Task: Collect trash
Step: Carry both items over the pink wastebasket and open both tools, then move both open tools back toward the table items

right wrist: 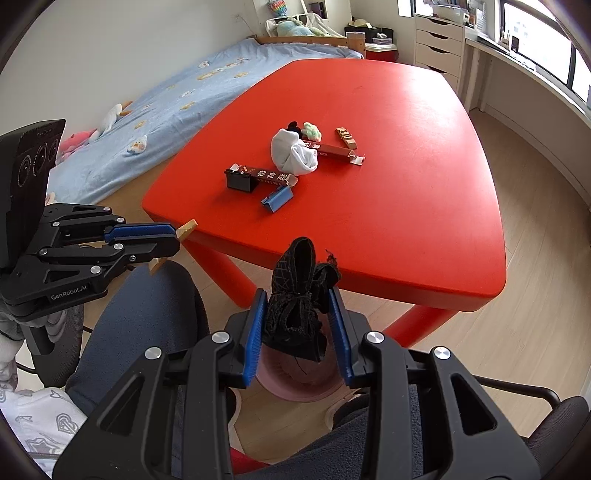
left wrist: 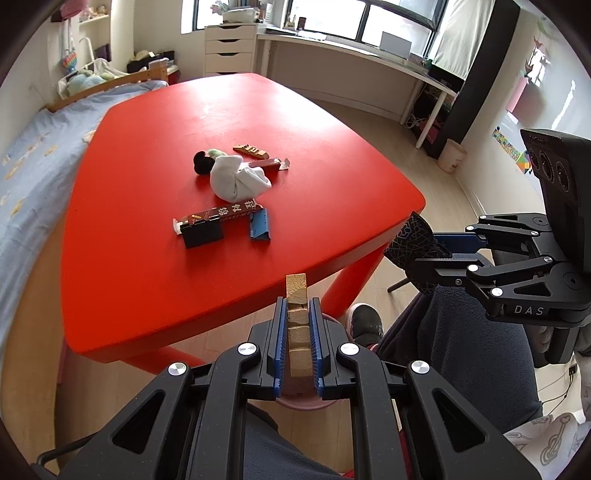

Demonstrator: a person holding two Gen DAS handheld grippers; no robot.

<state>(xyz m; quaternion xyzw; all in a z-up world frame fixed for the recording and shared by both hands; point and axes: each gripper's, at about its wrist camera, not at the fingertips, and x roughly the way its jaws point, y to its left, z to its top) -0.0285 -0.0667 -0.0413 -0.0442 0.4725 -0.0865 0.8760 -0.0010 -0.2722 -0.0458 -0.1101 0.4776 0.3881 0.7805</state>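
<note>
Lighting: bright, even daylight from the windows [left wrist: 369, 22] along the far wall, blown out to white at the panes; soft sheen on the red table [left wrist: 221, 122], short faint shadows beside the clutter. Optics: strong fisheye on both wrist views, straight edges bowed, dark circular vignette in the corners. Focus: sharp at centre, mild softening toward the rim; no motion blur visible.

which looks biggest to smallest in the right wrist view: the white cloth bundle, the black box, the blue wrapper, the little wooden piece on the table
1. white cloth bundle
2. black box and blue wrapper: they look about alike, so no ranking between them
3. wooden piece, clearly smallest, though it lies farthest from the camera, which shrinks it a little
</note>
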